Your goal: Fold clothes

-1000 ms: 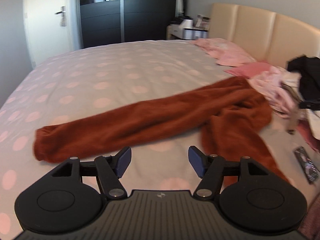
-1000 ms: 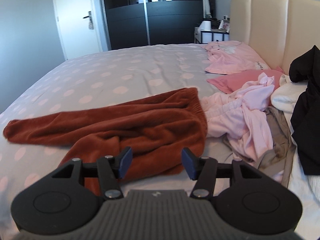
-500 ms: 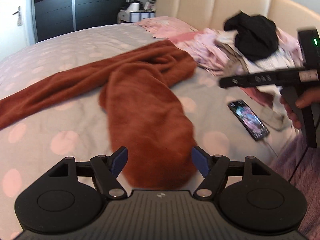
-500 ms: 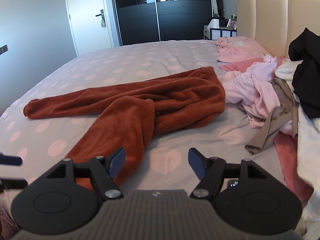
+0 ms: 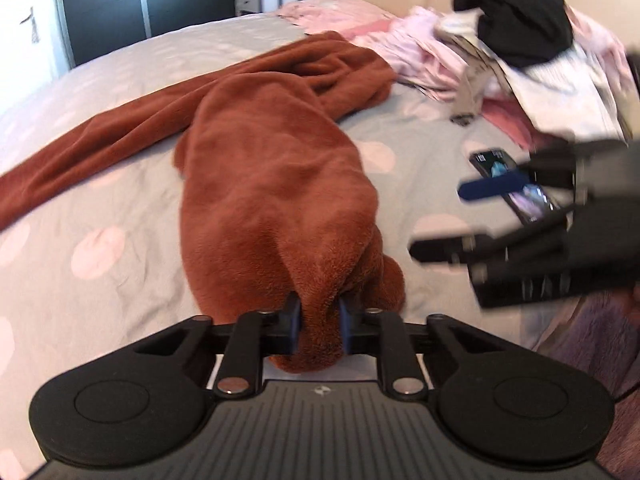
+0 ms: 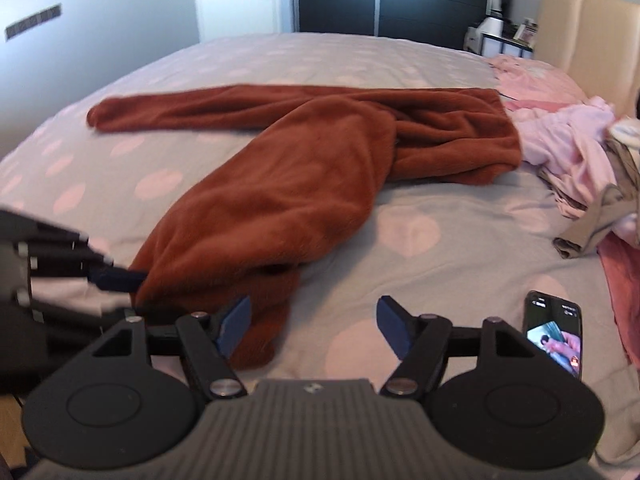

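Left wrist view shows the left gripper closing its jaws on the near cuff of the rust fleece trousers sprawled across the spotted bedspread, likely to lift that leg for folding, while the right gripper waits spread, empty.

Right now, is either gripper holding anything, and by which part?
The left gripper is closing on the brown trousers at the hem of the near leg. The right gripper is open, holding nothing.
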